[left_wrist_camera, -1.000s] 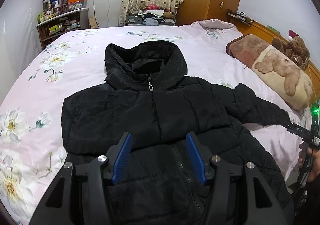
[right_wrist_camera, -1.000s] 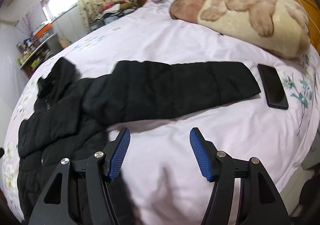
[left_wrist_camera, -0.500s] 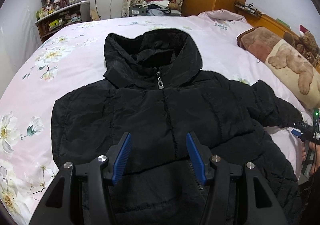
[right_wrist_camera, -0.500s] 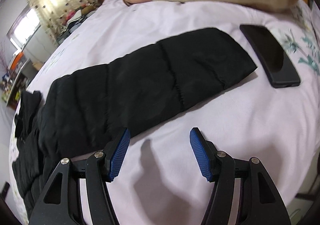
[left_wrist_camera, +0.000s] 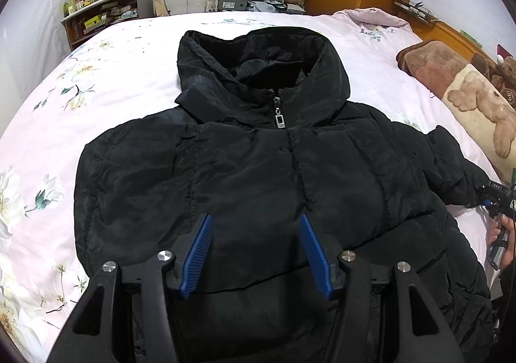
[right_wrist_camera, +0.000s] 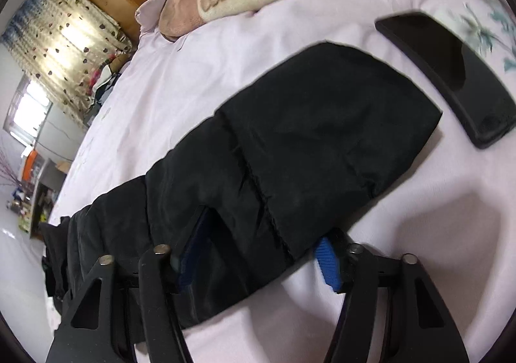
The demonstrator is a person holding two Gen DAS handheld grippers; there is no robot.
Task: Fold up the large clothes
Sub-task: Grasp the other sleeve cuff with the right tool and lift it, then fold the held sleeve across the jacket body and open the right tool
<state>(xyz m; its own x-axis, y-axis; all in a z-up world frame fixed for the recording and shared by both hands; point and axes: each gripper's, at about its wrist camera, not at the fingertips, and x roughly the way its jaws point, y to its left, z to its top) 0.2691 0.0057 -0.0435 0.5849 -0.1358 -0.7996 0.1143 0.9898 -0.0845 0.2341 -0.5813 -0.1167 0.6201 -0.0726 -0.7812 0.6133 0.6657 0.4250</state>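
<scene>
A black hooded puffer jacket (left_wrist_camera: 258, 163) lies zipped and face up on the pink floral bed (left_wrist_camera: 48, 124). My left gripper (left_wrist_camera: 254, 221) hovers over its lower front, open, with nothing between the blue pads. The jacket's right sleeve (right_wrist_camera: 322, 124) stretches out over the bedspread. My right gripper (right_wrist_camera: 258, 227) straddles that sleeve near the cuff. Its jaws are closing with the sleeve between them, the fingertips hidden by fabric, and I see no squeeze on the fabric. In the left wrist view the right gripper (left_wrist_camera: 488, 200) sits at the sleeve's end, held by a hand (left_wrist_camera: 504, 234).
A black phone (right_wrist_camera: 451, 79) lies on the bed just beyond the cuff. A bear-print pillow (left_wrist_camera: 477, 105) and plush bear sit along the right side by the wooden headboard. Shelves (left_wrist_camera: 106, 11), a curtain and a wardrobe stand beyond the bed.
The left gripper moved closer and lower over the jacket's front. The right gripper rolled and dropped onto the sleeve, which now lies between its fingers instead of ahead of them.
</scene>
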